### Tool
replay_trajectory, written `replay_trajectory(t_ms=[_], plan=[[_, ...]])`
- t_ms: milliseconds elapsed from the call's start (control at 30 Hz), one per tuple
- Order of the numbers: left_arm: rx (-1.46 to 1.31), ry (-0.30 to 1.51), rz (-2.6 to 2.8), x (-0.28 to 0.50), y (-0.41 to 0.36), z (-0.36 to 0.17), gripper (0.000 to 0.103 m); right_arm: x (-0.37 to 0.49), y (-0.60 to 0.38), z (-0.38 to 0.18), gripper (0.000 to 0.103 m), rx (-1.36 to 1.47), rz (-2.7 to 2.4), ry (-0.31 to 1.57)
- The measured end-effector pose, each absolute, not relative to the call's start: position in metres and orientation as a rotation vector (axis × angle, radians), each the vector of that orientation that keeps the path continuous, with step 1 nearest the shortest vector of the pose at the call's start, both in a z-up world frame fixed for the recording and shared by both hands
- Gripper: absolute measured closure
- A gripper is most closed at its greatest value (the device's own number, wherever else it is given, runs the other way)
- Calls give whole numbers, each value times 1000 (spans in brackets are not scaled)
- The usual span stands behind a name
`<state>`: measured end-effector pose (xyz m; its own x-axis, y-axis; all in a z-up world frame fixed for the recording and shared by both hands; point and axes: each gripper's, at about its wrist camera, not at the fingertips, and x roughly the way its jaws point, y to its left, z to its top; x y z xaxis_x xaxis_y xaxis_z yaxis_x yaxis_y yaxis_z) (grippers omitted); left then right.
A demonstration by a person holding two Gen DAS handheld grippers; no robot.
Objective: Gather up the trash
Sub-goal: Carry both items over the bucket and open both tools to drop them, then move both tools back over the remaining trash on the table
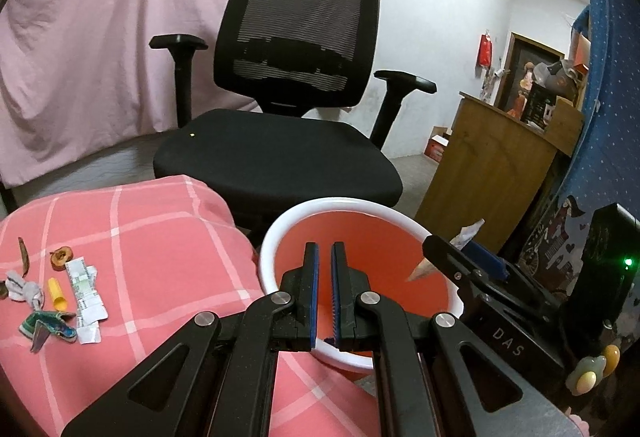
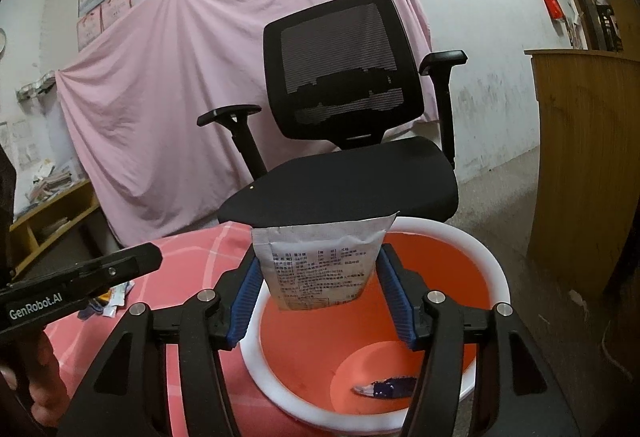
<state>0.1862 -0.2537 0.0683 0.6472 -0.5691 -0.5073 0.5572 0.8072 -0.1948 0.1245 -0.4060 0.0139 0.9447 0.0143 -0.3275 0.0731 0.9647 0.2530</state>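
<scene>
An orange bin with a white rim [image 1: 276, 233] [image 2: 490, 257] stands beside the pink checked bed. My left gripper [image 1: 325, 257] is shut on the bin's near rim, which sits between its blue pads. My right gripper [image 2: 318, 263] is open over the bin's mouth. A white printed sachet [image 2: 320, 265] sits between its blue fingers; I cannot tell whether it touches them. In the left wrist view the right gripper [image 1: 460, 257] reaches over the bin's right rim. A blue wrapper [image 2: 390, 389] lies on the bin's bottom. Several trash pieces [image 1: 60, 297] lie on the bed at left.
A black mesh office chair [image 1: 280, 117] [image 2: 352, 141] stands just behind the bin. A wooden cabinet [image 1: 492, 173] [image 2: 580, 157] is at the right. A pink sheet [image 1: 100, 37] hangs on the back wall.
</scene>
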Motion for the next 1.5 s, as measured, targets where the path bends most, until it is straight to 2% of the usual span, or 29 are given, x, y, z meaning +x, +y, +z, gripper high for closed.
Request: replay_trajectory(t_ms=[167,233,267,400,433,500,600,667,700,800,900,933,1500], plan=[[-38,576,-615,184,-243,69,98,126,-403,16,40,263,-30,326],[-41,570,-602,183,-238,70,95,126,-402,18,32,265,-29,315],[-42,566,-593,183,-235,71,93,126,-401,19,31,266,-28,310],[-78,537,-558,179,-219,73,67,128,-393,25,26,262,-24,291],[-100,523,-544,177,-211,75,63,128,-391,26,24,262,-22,283],[-116,509,-523,176,-201,78,63,127,-387,29,24,262,-15,267],[-126,485,-479,173,-185,83,59,125,-379,35,17,261,-7,228],[-136,457,-443,169,-171,87,51,124,-373,39,10,266,2,196],[-143,443,-427,166,-166,88,46,123,-370,41,3,269,8,177],[-167,404,-370,160,-145,91,37,121,-362,47,0,282,32,135],[-192,353,-301,151,-122,92,5,120,-349,51,0,277,62,106],[-204,325,-265,146,-113,92,2,121,-344,53,0,272,72,97],[-153,197,-6,105,-27,74,2,127,-250,61,0,101,248,19]])
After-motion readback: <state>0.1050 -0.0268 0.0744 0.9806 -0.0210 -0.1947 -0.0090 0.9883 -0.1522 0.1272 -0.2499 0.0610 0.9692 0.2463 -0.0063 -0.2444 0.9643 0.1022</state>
